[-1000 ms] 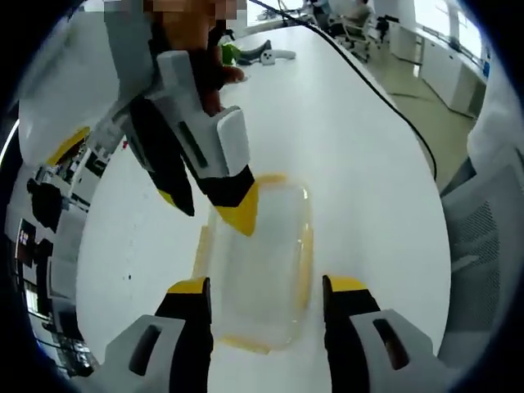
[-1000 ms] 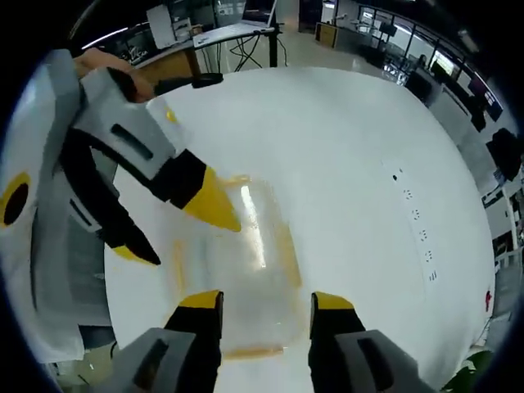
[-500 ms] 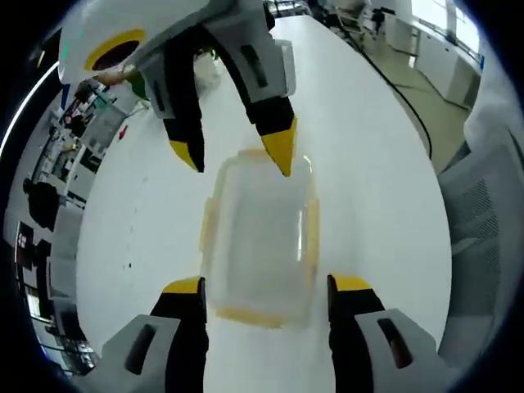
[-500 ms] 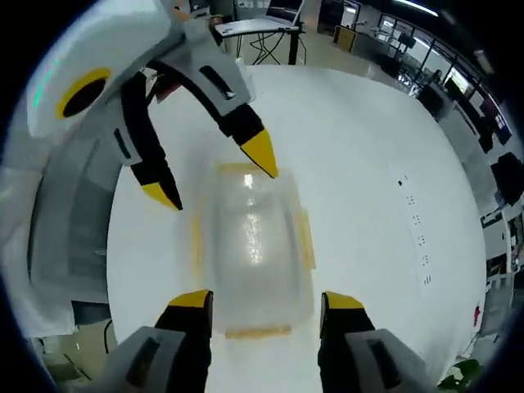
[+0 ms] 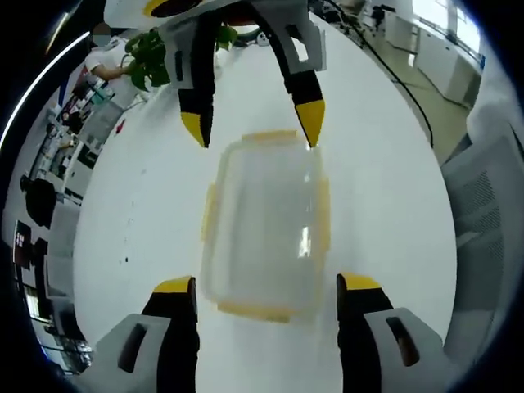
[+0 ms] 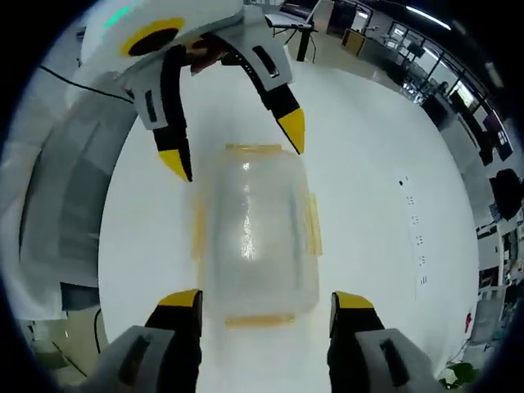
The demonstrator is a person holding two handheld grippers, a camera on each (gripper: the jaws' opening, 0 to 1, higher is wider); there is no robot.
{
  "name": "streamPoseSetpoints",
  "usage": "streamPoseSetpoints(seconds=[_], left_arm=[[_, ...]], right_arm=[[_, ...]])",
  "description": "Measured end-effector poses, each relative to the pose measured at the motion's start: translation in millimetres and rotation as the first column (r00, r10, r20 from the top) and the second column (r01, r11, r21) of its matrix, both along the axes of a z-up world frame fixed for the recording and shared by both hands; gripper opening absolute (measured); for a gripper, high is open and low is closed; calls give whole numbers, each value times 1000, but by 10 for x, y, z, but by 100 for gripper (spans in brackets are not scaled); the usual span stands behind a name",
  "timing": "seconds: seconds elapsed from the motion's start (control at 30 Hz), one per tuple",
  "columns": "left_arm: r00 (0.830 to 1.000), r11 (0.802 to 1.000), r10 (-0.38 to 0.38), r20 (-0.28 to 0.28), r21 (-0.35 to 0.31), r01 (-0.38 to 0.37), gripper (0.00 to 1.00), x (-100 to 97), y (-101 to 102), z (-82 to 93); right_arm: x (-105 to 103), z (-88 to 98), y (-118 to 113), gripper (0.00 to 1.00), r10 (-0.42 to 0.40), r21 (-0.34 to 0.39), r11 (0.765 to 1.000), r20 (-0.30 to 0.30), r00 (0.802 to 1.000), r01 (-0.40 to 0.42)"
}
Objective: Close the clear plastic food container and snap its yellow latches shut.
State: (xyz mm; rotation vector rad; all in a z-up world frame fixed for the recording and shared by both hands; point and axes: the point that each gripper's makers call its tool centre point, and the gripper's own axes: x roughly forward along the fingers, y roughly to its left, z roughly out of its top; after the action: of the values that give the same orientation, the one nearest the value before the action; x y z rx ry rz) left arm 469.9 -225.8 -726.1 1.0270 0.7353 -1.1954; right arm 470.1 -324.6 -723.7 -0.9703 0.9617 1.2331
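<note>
**Inspector:** Surroundings first. What lies around the work?

**Assistant:** A white table (image 5: 385, 188), with a dark cable (image 5: 391, 90) running along its far edge in the left gripper view. A potted plant (image 5: 147, 70) stands at the far left corner there. In the right gripper view a row of small dark marks (image 6: 416, 246) sits on the tabletop, well apart from the work. Nothing lies between either gripper and the container.

**Inspector:** Pose of the grippers?

**Assistant:** They face each other across the container. The left gripper (image 5: 268, 284) comes in from one short end, the right gripper (image 6: 268, 296) from the opposite end. Each points its yellow tips down toward the table.

**Inspector:** Jaw condition?

**Assistant:** Both are spread wide, wider than the container, and hold nothing.

**Inspector:** Location of the container?

**Assistant:** The clear plastic food container (image 5: 266, 229) rests flat on the table, lid on. Its yellow latches (image 5: 323, 214) line all four sides. Each short end lies between one gripper's tips, close to them; whether they touch, I cannot tell.
</note>
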Motion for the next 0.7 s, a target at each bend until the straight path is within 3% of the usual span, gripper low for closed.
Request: streamPoseSetpoints(seconds=[0.3, 0.7], left_arm=[[1000, 1000, -9, 12, 7, 8, 73, 35, -10, -61], [1000, 1000, -16, 12, 22, 16, 76, 48, -37, -164]], right_arm=[[-65, -126, -43, 70, 27, 0, 1000, 29, 999, -27], [-16, -215, -80, 73, -15, 29, 1000, 53, 998, 13]])
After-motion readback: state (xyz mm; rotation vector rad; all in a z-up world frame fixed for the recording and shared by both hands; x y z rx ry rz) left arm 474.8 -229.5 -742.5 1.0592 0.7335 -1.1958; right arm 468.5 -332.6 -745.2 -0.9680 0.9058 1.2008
